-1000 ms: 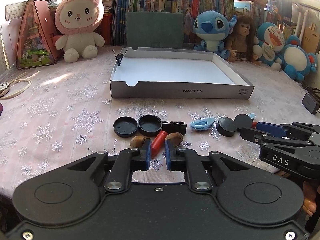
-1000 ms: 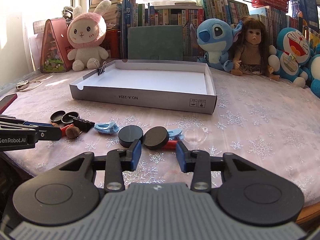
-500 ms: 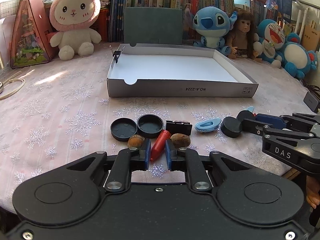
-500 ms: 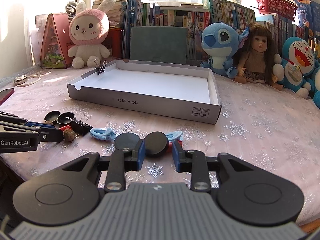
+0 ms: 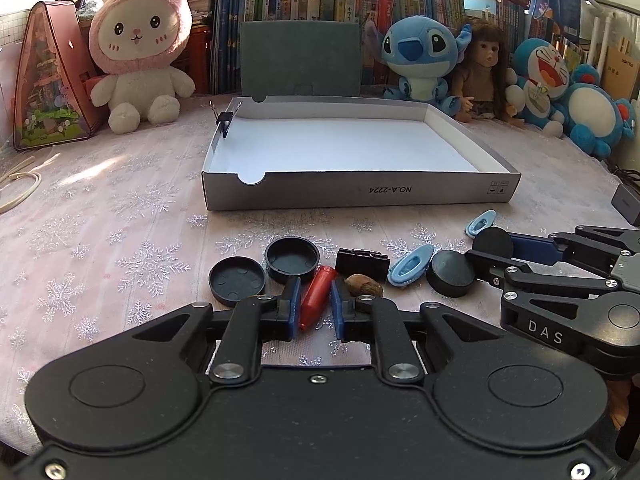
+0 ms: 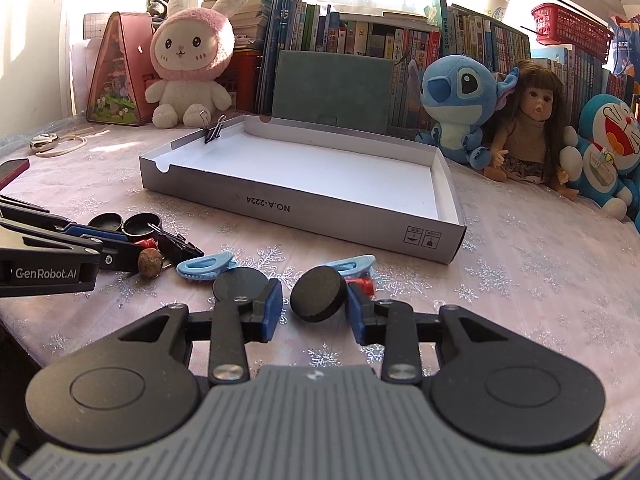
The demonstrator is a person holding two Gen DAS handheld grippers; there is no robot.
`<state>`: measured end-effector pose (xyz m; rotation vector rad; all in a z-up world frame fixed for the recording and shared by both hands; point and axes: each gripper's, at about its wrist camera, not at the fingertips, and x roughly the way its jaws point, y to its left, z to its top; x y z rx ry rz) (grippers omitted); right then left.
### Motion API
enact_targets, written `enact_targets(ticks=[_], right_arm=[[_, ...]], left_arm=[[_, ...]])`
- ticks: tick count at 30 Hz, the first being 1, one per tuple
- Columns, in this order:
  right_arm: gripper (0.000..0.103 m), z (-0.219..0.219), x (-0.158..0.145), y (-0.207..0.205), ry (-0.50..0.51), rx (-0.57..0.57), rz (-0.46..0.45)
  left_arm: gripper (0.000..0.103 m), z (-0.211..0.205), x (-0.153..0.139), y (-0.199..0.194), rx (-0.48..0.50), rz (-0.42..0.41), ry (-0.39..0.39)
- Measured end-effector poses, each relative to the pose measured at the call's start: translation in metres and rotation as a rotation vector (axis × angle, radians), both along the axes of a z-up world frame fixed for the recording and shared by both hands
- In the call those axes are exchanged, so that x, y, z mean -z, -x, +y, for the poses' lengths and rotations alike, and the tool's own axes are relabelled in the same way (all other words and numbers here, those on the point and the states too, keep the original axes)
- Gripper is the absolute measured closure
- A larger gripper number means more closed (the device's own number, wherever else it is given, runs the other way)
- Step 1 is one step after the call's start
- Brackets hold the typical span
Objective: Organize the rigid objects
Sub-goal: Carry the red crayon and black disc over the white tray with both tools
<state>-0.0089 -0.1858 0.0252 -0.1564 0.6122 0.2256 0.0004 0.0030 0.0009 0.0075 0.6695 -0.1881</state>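
On the cloth lie two open black caps point(image 5: 237, 280) point(image 5: 292, 259), two solid black discs point(image 6: 318, 294) point(image 6: 240, 284), two blue clips point(image 6: 206, 266) point(image 6: 354, 264), one red tube point(image 5: 316, 298) and one grey box point(image 5: 360, 196) — plus two black binder clips point(image 5: 362, 261) point(image 5: 225, 119). Nuts — one shows plainly point(image 5: 363, 285). Four plush toys point(image 5: 138, 46) point(image 5: 418, 58) point(image 5: 542, 76) point(image 5: 596, 118) and one doll point(image 5: 482, 74) sit behind.

Pink bunny plush point(image 5: 138, 46), blue alien plush point(image 5: 418, 56), doll point(image 5: 484, 76) before bookshelves point(image 6: 360, 36).

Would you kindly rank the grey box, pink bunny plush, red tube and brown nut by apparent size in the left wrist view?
1. grey box
2. pink bunny plush
3. red tube
4. brown nut
The tube and nut lie nearest the camera yet look smallest, so the order seems safe.
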Motion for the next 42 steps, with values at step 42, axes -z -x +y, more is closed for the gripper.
enact_targets(ticks=[42], right_arm=[[0.065, -0.047, -0.049, -0.073, -0.277, 0.092, 0.117]], left_arm=[[0.094, 0.022, -0.072, -0.070, 0.044, -0.003, 0.243]])
